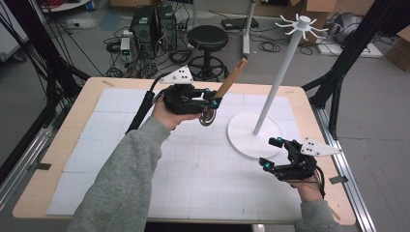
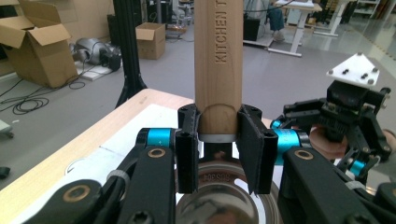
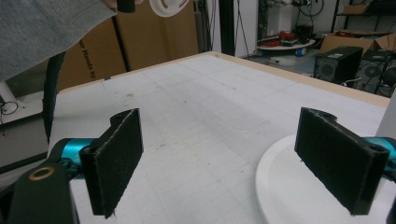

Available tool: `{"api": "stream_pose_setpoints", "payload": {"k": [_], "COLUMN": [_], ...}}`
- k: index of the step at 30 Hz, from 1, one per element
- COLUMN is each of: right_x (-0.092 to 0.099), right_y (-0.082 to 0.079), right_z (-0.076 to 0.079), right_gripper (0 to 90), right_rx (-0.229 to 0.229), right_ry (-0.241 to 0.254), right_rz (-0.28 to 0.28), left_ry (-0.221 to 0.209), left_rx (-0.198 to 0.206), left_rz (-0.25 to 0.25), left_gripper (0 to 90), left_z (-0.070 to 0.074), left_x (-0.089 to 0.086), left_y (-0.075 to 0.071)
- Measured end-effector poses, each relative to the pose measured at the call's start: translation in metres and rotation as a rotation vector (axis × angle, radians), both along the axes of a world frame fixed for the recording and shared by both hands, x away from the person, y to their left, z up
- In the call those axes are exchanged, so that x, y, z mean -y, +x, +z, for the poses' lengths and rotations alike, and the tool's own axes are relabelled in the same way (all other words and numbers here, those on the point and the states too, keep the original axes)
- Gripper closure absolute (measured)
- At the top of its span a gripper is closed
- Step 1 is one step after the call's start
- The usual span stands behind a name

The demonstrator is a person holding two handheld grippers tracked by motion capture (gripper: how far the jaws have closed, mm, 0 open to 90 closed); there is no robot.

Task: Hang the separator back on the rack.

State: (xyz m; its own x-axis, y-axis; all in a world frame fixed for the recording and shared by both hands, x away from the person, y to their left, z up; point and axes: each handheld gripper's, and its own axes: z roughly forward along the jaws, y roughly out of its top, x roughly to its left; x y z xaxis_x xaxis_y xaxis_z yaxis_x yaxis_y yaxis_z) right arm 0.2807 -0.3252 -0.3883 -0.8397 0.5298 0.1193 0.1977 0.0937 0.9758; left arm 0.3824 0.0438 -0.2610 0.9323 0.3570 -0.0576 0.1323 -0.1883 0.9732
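The left claw (image 1: 209, 102), held up over the far middle of the white gridded tabletop (image 1: 193, 164), pinches a wooden-handled kitchen utensil with a round metal head (image 1: 231, 79) right where the pale wood meets the metal collar. In the left gripper view both black pads press the sides of the handle (image 2: 218, 56), which rises straight up out of the jaws, with the shiny metal head (image 2: 219, 200) just beneath them. From the high view the utensil's long axis runs on a slant, the metal head low beside the claw and the free handle end pointing up and away toward the far right. That free end leans toward the white rack, a tall pole with a ring of hooks at its top on a round base (image 1: 278, 82), which stands to the right of the utensil and well apart from it; the hooks sit higher than the handle tip. The hanging, if that is the aim, looks to turn on closing this sideways and upward gap, and the left hand is the one carrying the thing. The right claw (image 1: 271, 152) rests low, jaws spread wide with nothing between them, just beside the rack's round base (image 3: 299, 186).
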Motion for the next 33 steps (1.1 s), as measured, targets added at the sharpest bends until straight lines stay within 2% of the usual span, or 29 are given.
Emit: {"api": "stream_pose_setpoints", "payload": {"k": [8, 11, 15, 19, 24, 28, 33], "right_x": [0.0, 0.001, 0.0, 0.0, 0.0, 0.0, 0.001], "right_y": [0.0, 0.0, 0.0, 0.001, 0.002, 0.002, 0.002], "right_z": [0.0, 0.0, 0.0, 0.0, -0.001, -0.001, 0.0], "right_gripper": [14.6, 14.6, 14.5, 14.5, 14.5, 14.5, 14.5], "right_rx": [-0.003, -0.002, -0.007, -0.006, -0.004, -0.006, -0.006], "right_ry": [0.007, 0.01, 0.011, 0.013, 0.013, 0.015, 0.02], "right_rz": [0.002, 0.0, 0.003, 0.003, 0.005, 0.003, 0.002], "left_ry": [-0.024, -0.017, -0.031, -0.032, -0.05, -0.041, -0.053], "left_rx": [0.01, 0.019, 0.028, 0.034, 0.053, 0.062, 0.069], "left_rz": [0.006, -0.003, -0.027, -0.013, -0.028, -0.022, -0.021], "left_gripper": [69.4, 69.3, 69.4, 69.4, 69.3, 69.4, 69.4], "left_z": [0.013, 0.016, 0.02, 0.024, 0.029, 0.035, 0.044], "left_x": [0.009, 0.014, 0.02, 0.027, 0.031, 0.035, 0.042], "left_y": [0.005, 0.006, 0.007, 0.009, 0.009, 0.011, 0.012]}}
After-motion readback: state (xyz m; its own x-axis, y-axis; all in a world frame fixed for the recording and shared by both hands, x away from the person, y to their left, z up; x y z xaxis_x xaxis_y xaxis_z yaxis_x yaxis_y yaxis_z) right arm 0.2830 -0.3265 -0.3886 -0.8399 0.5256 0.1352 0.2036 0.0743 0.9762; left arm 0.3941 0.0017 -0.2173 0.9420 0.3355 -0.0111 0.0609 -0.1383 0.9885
